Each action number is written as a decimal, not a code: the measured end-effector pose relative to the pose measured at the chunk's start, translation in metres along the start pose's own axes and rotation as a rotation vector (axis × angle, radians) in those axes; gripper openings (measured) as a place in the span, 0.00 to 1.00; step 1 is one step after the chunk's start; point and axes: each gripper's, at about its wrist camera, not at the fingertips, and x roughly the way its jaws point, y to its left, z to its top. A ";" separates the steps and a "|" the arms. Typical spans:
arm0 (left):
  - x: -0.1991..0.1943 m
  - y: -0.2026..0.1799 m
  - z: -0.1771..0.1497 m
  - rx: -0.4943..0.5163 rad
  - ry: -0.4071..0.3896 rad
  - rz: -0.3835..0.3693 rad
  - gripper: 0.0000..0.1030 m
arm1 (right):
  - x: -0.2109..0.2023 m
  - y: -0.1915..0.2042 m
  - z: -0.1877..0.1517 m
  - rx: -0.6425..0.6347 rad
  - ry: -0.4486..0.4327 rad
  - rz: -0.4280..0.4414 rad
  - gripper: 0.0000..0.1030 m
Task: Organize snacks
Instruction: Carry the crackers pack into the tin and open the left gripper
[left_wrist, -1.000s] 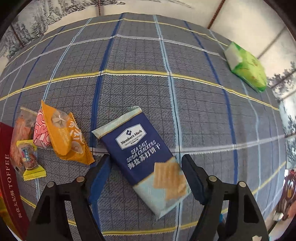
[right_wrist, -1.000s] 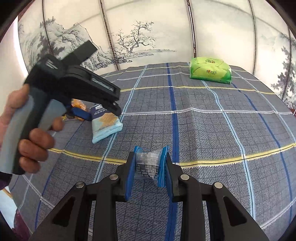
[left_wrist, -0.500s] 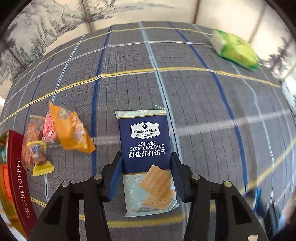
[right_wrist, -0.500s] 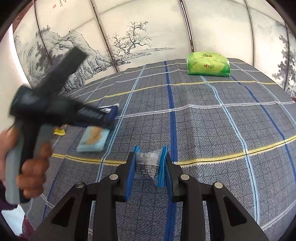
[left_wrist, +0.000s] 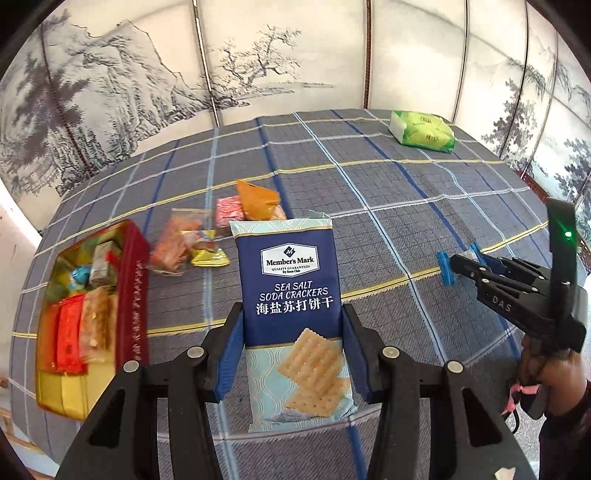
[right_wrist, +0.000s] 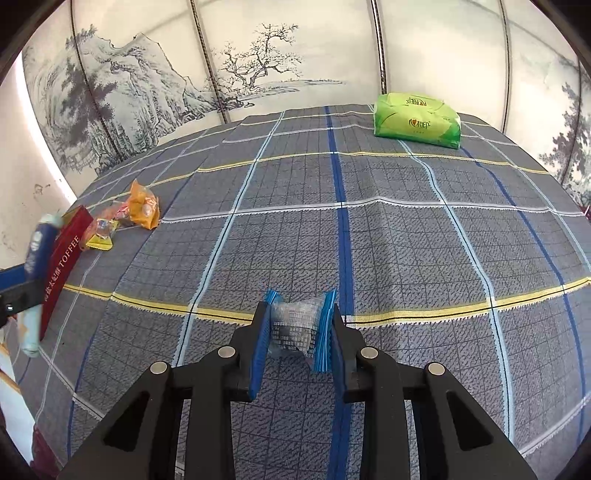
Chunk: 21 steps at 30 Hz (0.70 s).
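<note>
Left of the left tool (left_wrist: 291, 347), which clamped the cracker packet (left_wrist: 293, 314) upright by its long sides, lay the open toffee tin (left_wrist: 131, 280), nearer than to the right tool (right_wrist: 295, 328), pinched on a clear-wrapped candy (right_wrist: 295, 325).

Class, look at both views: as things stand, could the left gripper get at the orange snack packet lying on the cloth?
Probably not yet. The left gripper is shut on the soda cracker packet, so its fingers are occupied. The orange snack packet itself lies uncovered on the tablecloth, beside the toffee tin.
</note>
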 end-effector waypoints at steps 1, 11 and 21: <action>-0.005 0.003 -0.003 -0.004 -0.010 0.007 0.45 | 0.000 0.001 0.000 -0.004 0.000 -0.010 0.29; -0.040 0.052 -0.019 -0.067 -0.082 0.064 0.45 | 0.002 0.009 0.000 -0.047 0.008 -0.072 0.30; -0.051 0.107 -0.034 -0.132 -0.117 0.151 0.45 | 0.003 0.016 -0.001 -0.082 0.008 -0.122 0.30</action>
